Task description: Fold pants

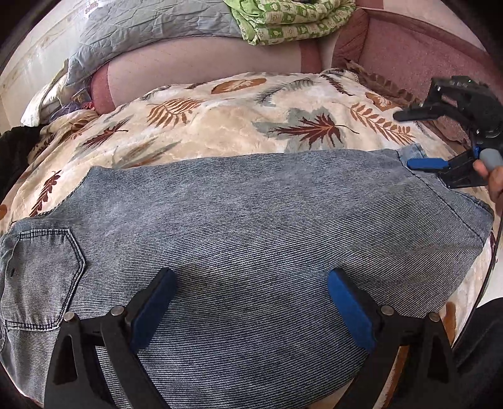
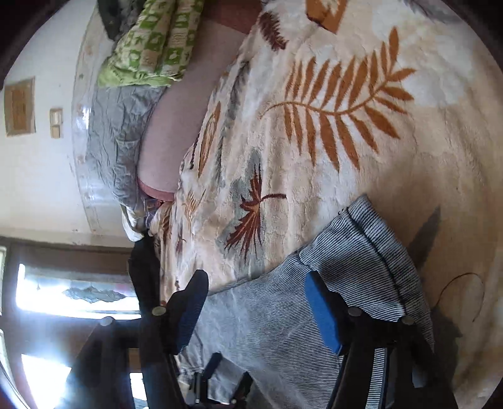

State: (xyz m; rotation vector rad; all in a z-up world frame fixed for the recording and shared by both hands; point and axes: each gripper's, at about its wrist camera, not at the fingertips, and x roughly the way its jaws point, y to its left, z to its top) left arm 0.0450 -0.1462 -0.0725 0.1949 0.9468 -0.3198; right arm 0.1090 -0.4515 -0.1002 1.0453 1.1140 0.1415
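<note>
Blue-grey denim pants (image 1: 251, 220) lie flat across a leaf-print blanket (image 1: 220, 116), back pocket (image 1: 41, 277) at the left, leg hems at the right. My left gripper (image 1: 251, 305) hangs open over the middle of the pants, its blue pads wide apart with nothing between them. My right gripper (image 1: 408, 140) stands open at the hem end, one blue pad low by the cloth, and grips nothing. In the right wrist view the right gripper (image 2: 257, 308) is open above the hem end of the pants (image 2: 361, 251), and the cloth lies loose beneath it.
A grey quilt (image 1: 141, 28) and a green patterned blanket (image 1: 283, 22) are piled at the back by the wall. A pink cushioned edge (image 1: 408, 47) borders the far right. A person's hand (image 1: 490, 176) holds the right gripper. A bright window (image 2: 63, 295) shows in the right wrist view.
</note>
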